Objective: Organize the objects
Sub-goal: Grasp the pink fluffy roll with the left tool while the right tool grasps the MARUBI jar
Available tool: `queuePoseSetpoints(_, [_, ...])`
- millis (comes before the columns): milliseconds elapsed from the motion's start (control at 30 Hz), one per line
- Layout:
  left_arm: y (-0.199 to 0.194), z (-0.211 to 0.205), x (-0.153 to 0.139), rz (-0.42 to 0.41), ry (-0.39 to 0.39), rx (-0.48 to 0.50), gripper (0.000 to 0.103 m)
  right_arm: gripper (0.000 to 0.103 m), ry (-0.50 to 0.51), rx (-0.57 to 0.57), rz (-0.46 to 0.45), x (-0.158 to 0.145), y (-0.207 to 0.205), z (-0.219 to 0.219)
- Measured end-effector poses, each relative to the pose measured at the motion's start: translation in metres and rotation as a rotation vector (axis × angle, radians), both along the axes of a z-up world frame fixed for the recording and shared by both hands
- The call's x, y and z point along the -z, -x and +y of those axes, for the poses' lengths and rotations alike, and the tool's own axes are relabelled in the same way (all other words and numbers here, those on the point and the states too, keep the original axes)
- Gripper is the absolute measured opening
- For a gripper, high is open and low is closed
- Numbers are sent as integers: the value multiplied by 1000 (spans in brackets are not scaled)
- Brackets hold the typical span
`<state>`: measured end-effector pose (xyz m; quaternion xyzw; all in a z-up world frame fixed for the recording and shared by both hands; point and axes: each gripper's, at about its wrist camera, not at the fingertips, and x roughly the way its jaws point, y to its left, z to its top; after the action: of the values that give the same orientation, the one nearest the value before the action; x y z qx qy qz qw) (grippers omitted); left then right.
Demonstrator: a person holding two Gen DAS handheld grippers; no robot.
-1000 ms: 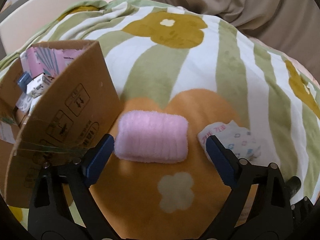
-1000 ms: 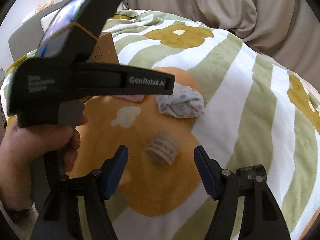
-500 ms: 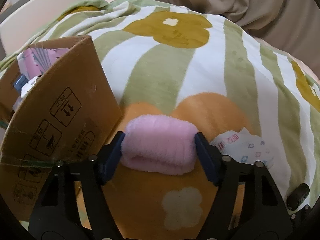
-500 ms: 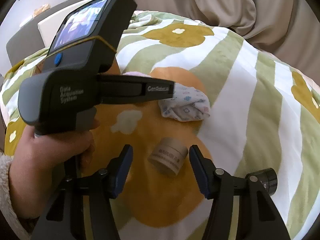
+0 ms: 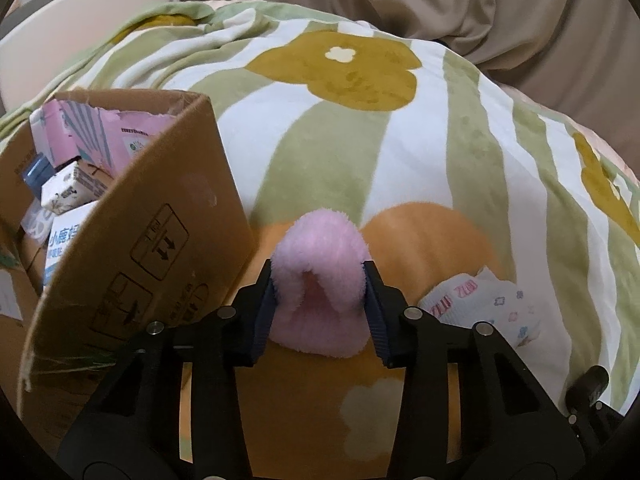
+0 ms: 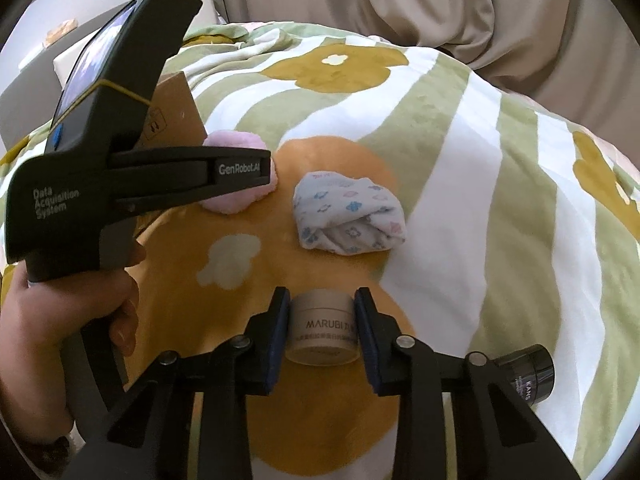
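Both our grippers clamp something on the blanket (image 5: 320, 152).

Our left gripper (image 5: 320, 300) squeezes the pink towel roll (image 5: 320, 280) beside the box (image 5: 160, 240); our right gripper (image 6: 322, 324) grips the jar (image 6: 322, 326). Our left tool hides part of the roll in the right view.

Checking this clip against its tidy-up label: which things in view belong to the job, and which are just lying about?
In the job:
- pink fluffy roll, squeezed in the left gripper
- cream jar, clamped in the right gripper
- cardboard box, already holding packets
- flowered cloth bundle, probably next
- black jar, probably next

Lying about:
- flower blanket
- beige bedding
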<state>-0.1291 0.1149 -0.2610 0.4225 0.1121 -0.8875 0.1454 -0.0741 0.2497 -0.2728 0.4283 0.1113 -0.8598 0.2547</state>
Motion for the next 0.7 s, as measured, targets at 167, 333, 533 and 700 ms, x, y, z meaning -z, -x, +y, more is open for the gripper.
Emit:
queuePoseSetpoints(167, [-2,-1,-6,8,-7,7,35,31,-3,-3,4,-4,-4,-3])
queuePoseSetpoints(333, [-7,-3,-13,17,-18,14,34,31,-3,9,11,-10,-7,-2])
queuePoseSetpoints(533, [-14,-4,-27,38,-29,25,34,31,5,41,12,-18,-9,4])
queuePoseSetpoints(700, [-20,-5,-41,58,-34,35,34,31,-3,61,23,-28,-10,7])
